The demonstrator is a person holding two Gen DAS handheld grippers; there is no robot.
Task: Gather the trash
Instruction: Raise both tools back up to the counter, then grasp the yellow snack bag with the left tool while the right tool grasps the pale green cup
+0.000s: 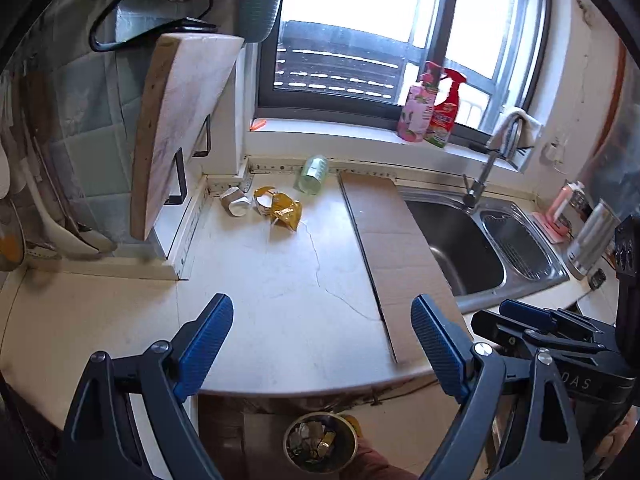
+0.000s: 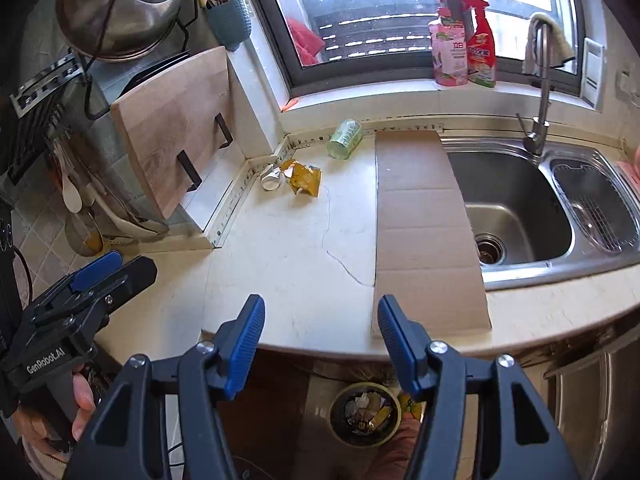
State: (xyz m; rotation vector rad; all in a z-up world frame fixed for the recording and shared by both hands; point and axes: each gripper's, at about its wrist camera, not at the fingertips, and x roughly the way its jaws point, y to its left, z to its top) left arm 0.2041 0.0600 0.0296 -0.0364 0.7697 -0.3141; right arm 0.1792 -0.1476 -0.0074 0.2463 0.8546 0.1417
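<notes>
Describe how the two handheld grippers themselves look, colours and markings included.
Both are black angular frames with silver pivot screws and ribbed blue finger pads. The left gripper shows "GenRobot.AI" in white on its body in the right wrist view. The right gripper shows white letters "DAS" in the left wrist view. Bare fingers grip one handle.

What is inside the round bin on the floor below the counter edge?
The round metal bin holds crumpled silvery and yellow wrappers, visible in both wrist views. Whatever lies beneath that top layer is covered.

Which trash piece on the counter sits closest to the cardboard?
The green plastic cup, lying on its side by the back wall; the yellow wrapper and crumpled paper cup lie further left.
</notes>
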